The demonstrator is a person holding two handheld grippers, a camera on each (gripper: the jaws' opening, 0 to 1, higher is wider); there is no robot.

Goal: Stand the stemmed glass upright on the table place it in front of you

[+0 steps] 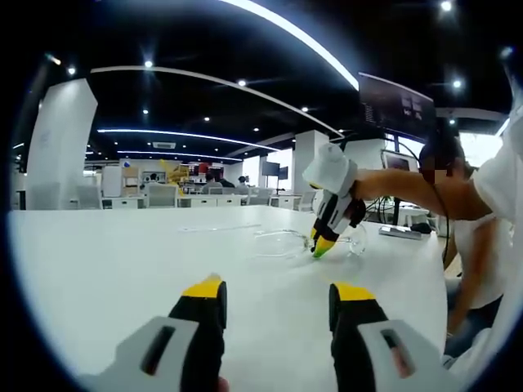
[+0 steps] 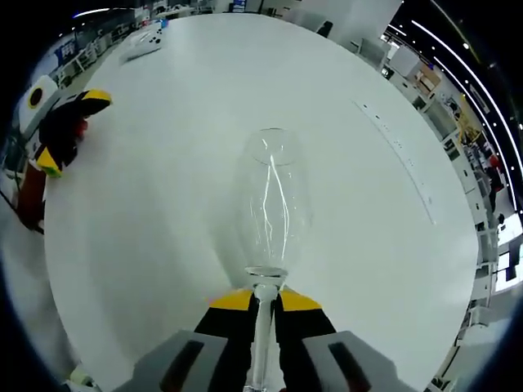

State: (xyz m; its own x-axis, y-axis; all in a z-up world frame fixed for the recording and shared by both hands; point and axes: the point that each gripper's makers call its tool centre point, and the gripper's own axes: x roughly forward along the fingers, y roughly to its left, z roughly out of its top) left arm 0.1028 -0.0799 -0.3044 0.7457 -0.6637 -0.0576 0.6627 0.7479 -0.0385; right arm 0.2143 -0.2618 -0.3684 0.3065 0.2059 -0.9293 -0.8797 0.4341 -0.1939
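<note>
A clear stemmed glass (image 2: 274, 196) lies on its side over the white table (image 2: 163, 212), bowl pointing away from the camera. My right gripper (image 2: 263, 300) is shut on its thin stem, which runs down between the yellow-tipped jaws. In the left gripper view that right gripper (image 1: 321, 247) points down at the table, and the glass (image 1: 282, 242) shows faintly beside its tips. My left gripper (image 1: 278, 290) hovers low over the table (image 1: 122, 261), open, with nothing between its jaws. It also appears at the table's left edge as the left gripper (image 2: 65, 122).
A person (image 1: 482, 229) leans in at the table's right side. A thin strip (image 2: 400, 151) lies across the far tabletop, and a white device (image 2: 143, 45) sits near the far edge. A flat dark object (image 1: 400, 233) rests beyond the glass. Monitors (image 1: 396, 106) hang behind.
</note>
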